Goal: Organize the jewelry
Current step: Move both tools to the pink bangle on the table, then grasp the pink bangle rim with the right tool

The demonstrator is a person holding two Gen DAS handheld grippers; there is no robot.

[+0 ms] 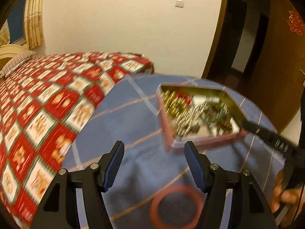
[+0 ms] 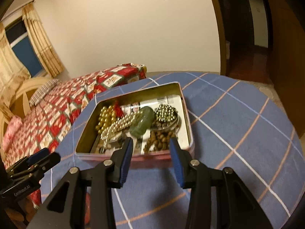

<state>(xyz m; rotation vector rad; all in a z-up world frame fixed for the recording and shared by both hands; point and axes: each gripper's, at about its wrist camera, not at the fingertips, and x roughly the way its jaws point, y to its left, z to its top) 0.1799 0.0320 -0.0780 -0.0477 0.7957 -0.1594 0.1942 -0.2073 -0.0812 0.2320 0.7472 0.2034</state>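
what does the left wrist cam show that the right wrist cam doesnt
Only the left wrist view: the whole red bangle lying on the blue tablecloth near the open left gripper, and a hand. Only the right wrist view: sharp tin contents, gold beads, a green stone, brown beads, right gripper open. Both: the tin, tablecloth, red patterned bed.

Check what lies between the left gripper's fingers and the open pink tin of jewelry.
Only bare blue checked tablecloth lies between the left gripper and the pink tin, seen in the left wrist view.
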